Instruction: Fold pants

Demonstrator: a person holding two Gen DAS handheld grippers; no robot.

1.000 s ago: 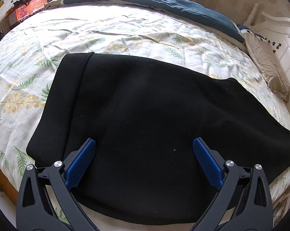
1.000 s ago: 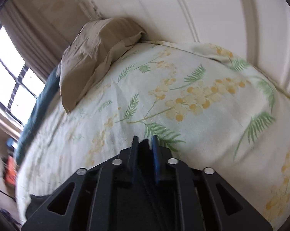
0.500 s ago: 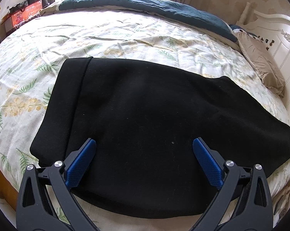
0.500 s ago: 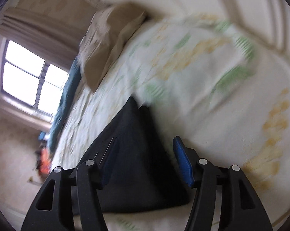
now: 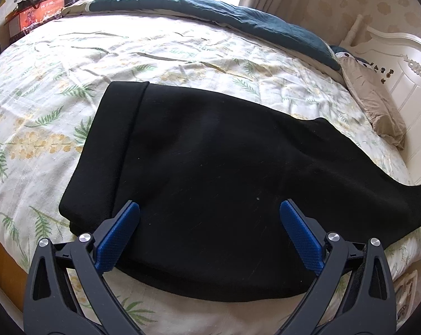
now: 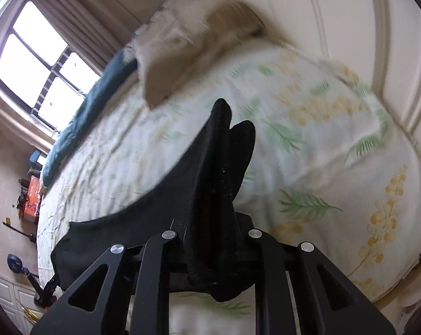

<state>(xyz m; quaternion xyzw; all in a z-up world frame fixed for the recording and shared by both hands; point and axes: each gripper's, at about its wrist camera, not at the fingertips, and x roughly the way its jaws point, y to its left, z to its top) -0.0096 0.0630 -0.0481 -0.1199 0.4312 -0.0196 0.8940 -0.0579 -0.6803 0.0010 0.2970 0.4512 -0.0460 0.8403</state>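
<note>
Black pants (image 5: 210, 153) lie flat across the floral bed sheet (image 5: 71, 55), waist end at the left, leg end running off to the right. My left gripper (image 5: 209, 203) hovers open over the near edge of the pants with nothing between its blue pads (image 5: 118, 234). In the right wrist view, my right gripper (image 6: 210, 237) has its jaws closing on the leg end of the pants (image 6: 218, 167). The fabric is pinched between them and raised off the sheet in a folded peak. The right pads are hidden by the cloth.
A tan pillow (image 5: 375, 106) and a teal blanket (image 5: 210, 8) lie along the far side of the bed. The white headboard (image 5: 405, 64) stands at the right. An orange box (image 5: 40, 14) sits beyond the far left edge. A window (image 6: 37, 64) is behind.
My right gripper opened over the leg end, then closed on it and rose with the fabric. The left gripper stayed open and hardly moved.
</note>
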